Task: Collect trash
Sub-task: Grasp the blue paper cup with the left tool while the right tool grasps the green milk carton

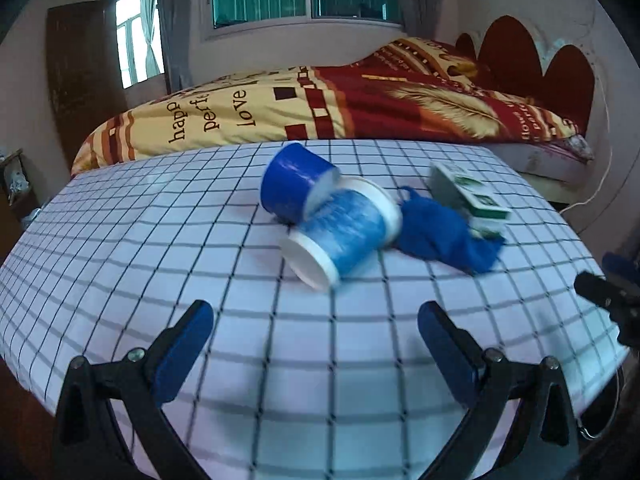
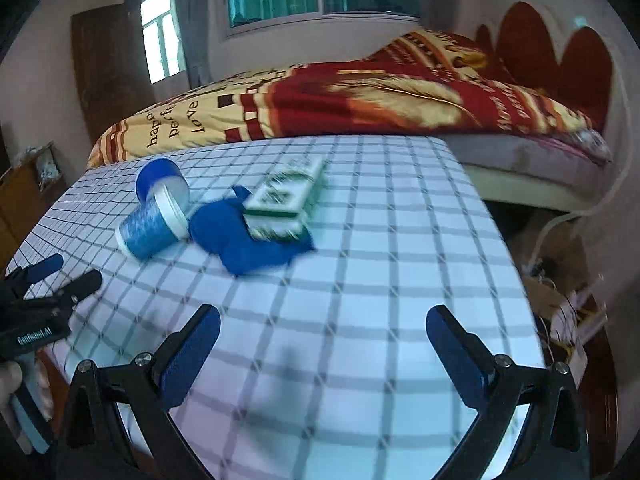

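Both grippers, left gripper (image 1: pixel 316 334) and right gripper (image 2: pixel 323 338), hover with jaws wide over the near checked table (image 1: pixel 120 248); mid-table lie two cups (image 1: pixel 344 236), tipped and touching; just right, one blue cloth (image 1: pixel 436 236) under one green-and-white box (image 1: pixel 468 192); a bed (image 1: pixel 320 108) stands beyond.

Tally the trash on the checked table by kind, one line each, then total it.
Paper cups, lying on their sides: 2 (dark blue cup, light blue cup)
Crumpled blue wrappers: 1 (blue wrapper)
Green-and-white cartons: 1 (carton)
Total: 4
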